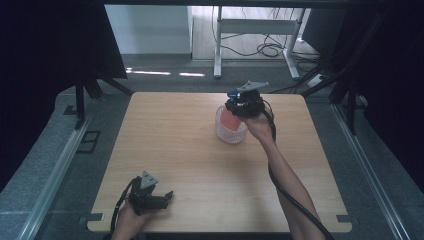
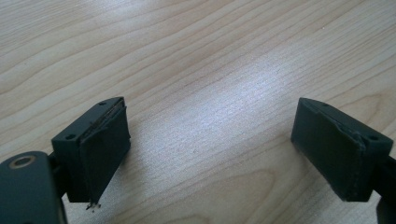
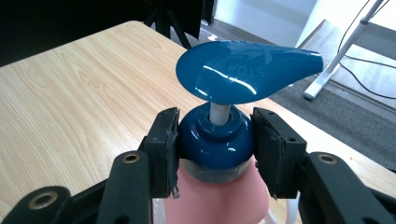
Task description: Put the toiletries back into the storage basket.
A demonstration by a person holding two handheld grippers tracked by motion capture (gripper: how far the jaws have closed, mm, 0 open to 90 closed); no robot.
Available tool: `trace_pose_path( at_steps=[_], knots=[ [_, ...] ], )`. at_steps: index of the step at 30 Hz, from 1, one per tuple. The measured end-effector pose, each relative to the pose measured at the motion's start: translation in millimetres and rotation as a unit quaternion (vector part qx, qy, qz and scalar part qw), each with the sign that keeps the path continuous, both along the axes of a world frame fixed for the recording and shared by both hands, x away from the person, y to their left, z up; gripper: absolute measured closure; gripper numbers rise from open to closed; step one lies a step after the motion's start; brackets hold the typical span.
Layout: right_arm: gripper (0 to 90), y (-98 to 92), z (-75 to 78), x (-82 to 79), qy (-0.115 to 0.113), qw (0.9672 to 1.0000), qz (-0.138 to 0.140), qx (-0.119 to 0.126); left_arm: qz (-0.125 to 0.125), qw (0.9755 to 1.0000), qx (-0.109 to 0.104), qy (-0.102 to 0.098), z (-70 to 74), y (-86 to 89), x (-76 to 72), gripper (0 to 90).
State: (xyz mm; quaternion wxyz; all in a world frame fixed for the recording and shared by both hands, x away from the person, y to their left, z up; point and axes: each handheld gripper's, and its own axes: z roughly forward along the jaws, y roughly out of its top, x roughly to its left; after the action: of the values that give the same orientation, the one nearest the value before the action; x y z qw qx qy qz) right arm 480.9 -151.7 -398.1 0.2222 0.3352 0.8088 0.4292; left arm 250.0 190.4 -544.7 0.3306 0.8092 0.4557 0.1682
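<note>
A pink pump bottle point(image 3: 215, 200) with a blue pump head point(image 3: 243, 70) is clamped at its blue collar point(image 3: 215, 140) by my right gripper point(image 3: 215, 149), whose pads press on both sides. From above, that right gripper point(image 1: 245, 105) holds the pink bottle point(image 1: 231, 119) upright inside a white basket point(image 1: 229, 134) at the table's far middle. At the near left edge of the table my left gripper point(image 1: 159, 198) rests, and its jaws stand wide apart over bare wood in the left gripper view point(image 2: 212, 149), with nothing between them.
The wooden table point(image 1: 200, 165) has dark curtains at both sides. Beyond its far edge stand a white desk frame point(image 1: 255, 30) and floor cables point(image 1: 270, 49). A black cable point(image 1: 295, 200) trails along the right forearm.
</note>
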Motion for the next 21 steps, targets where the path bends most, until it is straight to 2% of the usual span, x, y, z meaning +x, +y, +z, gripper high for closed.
trace_pose_path(
  at_steps=[21],
  knots=[
    [52.5,1.6,-31.4,5.2,0.018,0.9998,0.003,-0.008,0.0,1.0,0.0,0.0,0.1,0.0,0.0,11.2]
  ],
)
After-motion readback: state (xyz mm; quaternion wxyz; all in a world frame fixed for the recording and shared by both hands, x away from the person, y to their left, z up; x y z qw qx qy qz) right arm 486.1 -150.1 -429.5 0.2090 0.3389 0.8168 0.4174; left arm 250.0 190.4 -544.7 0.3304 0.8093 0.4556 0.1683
